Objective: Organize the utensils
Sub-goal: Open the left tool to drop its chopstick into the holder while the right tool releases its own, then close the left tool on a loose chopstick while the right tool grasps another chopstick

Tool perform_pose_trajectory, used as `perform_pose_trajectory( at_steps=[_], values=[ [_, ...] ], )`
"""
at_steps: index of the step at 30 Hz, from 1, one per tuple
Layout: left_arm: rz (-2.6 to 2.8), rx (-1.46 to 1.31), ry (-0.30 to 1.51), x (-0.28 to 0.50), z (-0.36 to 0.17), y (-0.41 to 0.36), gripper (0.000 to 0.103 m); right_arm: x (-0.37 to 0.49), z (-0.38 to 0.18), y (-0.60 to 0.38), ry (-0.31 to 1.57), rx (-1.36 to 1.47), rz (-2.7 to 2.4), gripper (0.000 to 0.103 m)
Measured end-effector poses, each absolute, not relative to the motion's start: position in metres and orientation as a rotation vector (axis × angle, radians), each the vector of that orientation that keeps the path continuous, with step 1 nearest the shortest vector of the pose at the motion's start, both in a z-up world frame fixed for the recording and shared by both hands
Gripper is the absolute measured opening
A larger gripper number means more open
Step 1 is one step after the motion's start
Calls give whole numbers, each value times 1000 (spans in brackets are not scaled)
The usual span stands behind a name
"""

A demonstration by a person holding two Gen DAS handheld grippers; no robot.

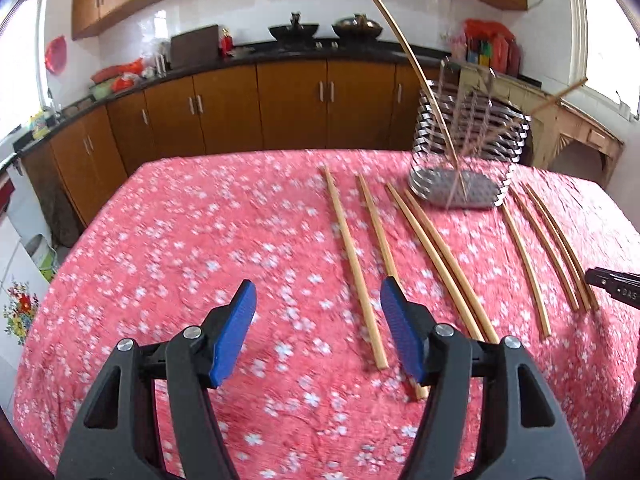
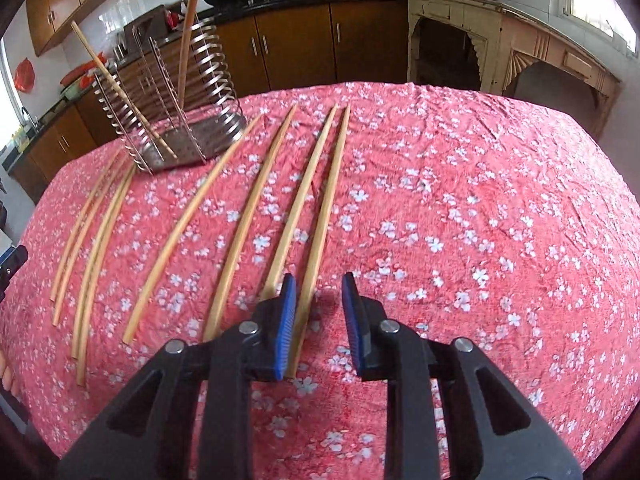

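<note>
Eight chopsticks lie side by side on the pink floral cloth (image 2: 480, 200), fanned out lengthwise in front of the wire rack (image 1: 468, 152), probably so each can be picked singly by its near end. The rack stands at the far side of the cloth and already holds two sticks, leaning against its rings. The left gripper (image 1: 318, 330) hangs over the leftmost stick (image 1: 356, 264) with its jaws spread wide and nothing between the pads; the next stick (image 1: 376, 224) runs under its right finger. The right gripper (image 2: 318, 320) is low over the other end of the row, jaws parted more narrowly and pinching nothing, the rightmost stick (image 2: 324, 208) passing just inside its left pad (image 2: 286, 328). Each hand seems to be lining up on the outermost stick on its own side, so the two do not cross.
</note>
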State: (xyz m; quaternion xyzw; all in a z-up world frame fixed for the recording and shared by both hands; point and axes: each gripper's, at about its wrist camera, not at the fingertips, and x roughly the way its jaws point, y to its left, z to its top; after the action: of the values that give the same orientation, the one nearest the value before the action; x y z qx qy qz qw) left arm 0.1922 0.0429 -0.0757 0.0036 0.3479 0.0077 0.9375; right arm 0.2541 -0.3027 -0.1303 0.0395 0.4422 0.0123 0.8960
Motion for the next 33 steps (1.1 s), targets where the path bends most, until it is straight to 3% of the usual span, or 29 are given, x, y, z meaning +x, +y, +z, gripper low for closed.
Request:
perform_pose_trajectory(
  at_steps=[4, 6, 7, 16, 20, 33],
  values=[
    [-4, 6, 746, 191, -88, 37, 63, 255, -131, -299, 901, 38, 14, 21],
    [-18, -1, 776, 196, -91, 34, 59, 257, -132, -302, 892, 14, -11, 8],
    [-19, -3, 785, 197, -94, 33, 57, 258, -132, -306, 892, 28, -19, 8],
    [-13, -6, 880, 218, -114, 25, 30, 266, -132, -338, 882, 107, -93, 8],
    [29, 8, 887, 228, -116, 29, 8, 270, -132, -338, 879, 105, -96, 8],
    [69, -69, 878, 236, -117, 111, 9, 273, -134, -364, 875, 131, -119, 11]
  ],
)
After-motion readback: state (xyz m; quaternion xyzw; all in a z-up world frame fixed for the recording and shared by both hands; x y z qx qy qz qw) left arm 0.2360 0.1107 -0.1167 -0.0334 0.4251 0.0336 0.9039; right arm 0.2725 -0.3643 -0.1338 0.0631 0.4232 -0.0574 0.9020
